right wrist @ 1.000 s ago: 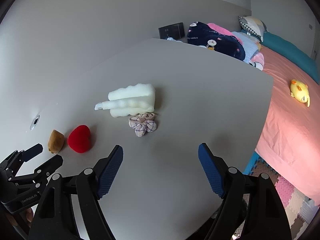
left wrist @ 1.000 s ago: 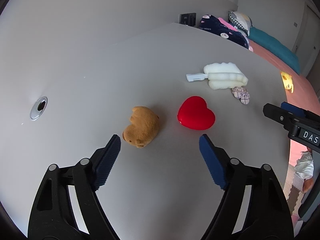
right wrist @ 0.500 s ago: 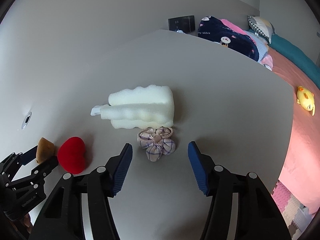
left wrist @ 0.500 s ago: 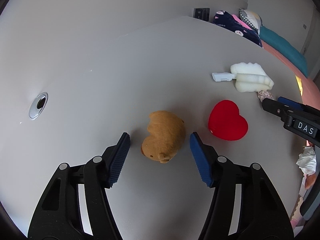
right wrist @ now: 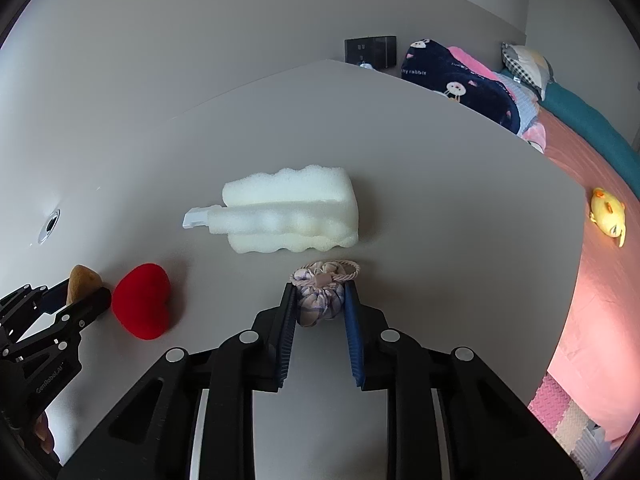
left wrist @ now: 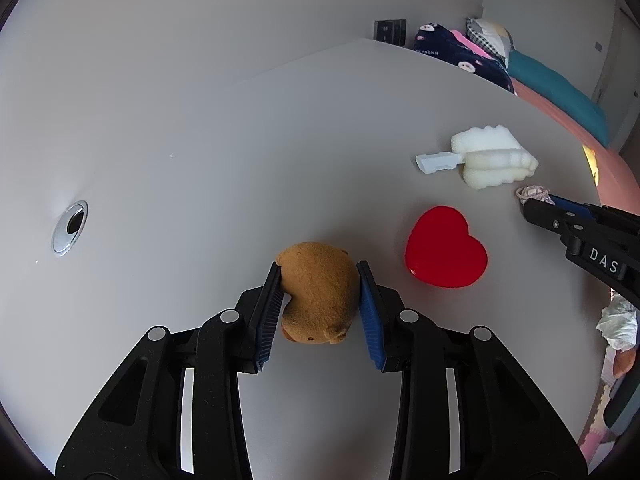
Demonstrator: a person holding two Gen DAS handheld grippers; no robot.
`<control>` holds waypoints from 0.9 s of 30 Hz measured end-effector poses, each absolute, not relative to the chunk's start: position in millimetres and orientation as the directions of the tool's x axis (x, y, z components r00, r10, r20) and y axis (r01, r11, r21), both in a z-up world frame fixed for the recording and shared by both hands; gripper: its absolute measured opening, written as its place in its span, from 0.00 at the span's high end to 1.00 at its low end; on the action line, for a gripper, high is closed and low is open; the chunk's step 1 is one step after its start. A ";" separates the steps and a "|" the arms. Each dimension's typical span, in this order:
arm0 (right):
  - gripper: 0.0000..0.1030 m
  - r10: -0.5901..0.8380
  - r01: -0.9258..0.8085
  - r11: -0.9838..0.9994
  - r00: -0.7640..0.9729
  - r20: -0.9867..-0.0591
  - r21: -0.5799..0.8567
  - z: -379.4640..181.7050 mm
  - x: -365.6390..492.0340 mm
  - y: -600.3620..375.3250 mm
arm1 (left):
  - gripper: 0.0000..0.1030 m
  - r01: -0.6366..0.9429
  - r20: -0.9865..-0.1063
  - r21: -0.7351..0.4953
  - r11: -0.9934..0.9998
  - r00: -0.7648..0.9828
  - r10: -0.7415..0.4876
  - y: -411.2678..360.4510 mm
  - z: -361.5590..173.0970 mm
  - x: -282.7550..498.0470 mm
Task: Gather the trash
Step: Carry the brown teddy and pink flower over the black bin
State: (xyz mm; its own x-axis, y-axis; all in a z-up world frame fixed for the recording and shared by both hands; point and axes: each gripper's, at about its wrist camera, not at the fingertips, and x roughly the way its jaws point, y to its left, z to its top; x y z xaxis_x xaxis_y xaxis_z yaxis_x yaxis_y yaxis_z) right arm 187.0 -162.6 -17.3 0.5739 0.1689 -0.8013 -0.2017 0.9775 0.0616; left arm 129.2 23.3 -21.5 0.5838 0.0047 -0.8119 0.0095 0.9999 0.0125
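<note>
On the grey table [right wrist: 440, 184], the left gripper [left wrist: 319, 280], its jaws just closing, pinches the brown plush toy [left wrist: 318, 298] beside the red heart [left wrist: 444, 246]. The right gripper [right wrist: 320, 294] squeezes the plaid scrunchie [right wrist: 322, 294] below the white sponge [right wrist: 292, 210].

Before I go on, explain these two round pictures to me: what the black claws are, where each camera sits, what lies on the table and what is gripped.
Each picture comes from a fisheye camera mounted on a hand-held two-finger gripper, looking forward along its fingers. A person carries one in each hand.

The left gripper has just been closing and its blue pads now press on the brown plush toy. The right gripper has closed on the small plaid fabric scrunchie.

Lying free on the grey table are a red heart-shaped box and a white wavy foam sponge with a pale plastic handle. Beyond the table is a bed with pillows.
</note>
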 end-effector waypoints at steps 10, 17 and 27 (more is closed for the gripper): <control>0.76 0.169 -0.201 0.978 0.592 -0.788 0.059 -2.3 163.1 -173.0 | 0.65 0.026 -0.812 0.043 0.999 0.583 0.020 11.3 -14.3 118.4; 0.76 0.168 -0.191 0.980 0.610 -0.774 0.063 7.9 140.1 -184.8 | 0.65 0.040 -0.793 0.058 0.998 0.609 0.022 -0.2 -2.7 103.1; 0.76 0.152 -0.156 0.985 0.639 -0.754 0.066 18.7 102.0 -209.8 | 0.65 0.105 -0.773 0.049 0.993 0.634 -0.029 -29.1 9.0 79.0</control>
State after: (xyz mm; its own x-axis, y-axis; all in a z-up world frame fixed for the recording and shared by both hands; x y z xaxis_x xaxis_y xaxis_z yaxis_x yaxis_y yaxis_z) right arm 102.0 -209.8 18.7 0.6390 0.1518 -0.7541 -0.1564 0.9855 0.0660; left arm 79.0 -29.1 9.0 0.6337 -0.0290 -0.7730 0.1047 0.9933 0.0486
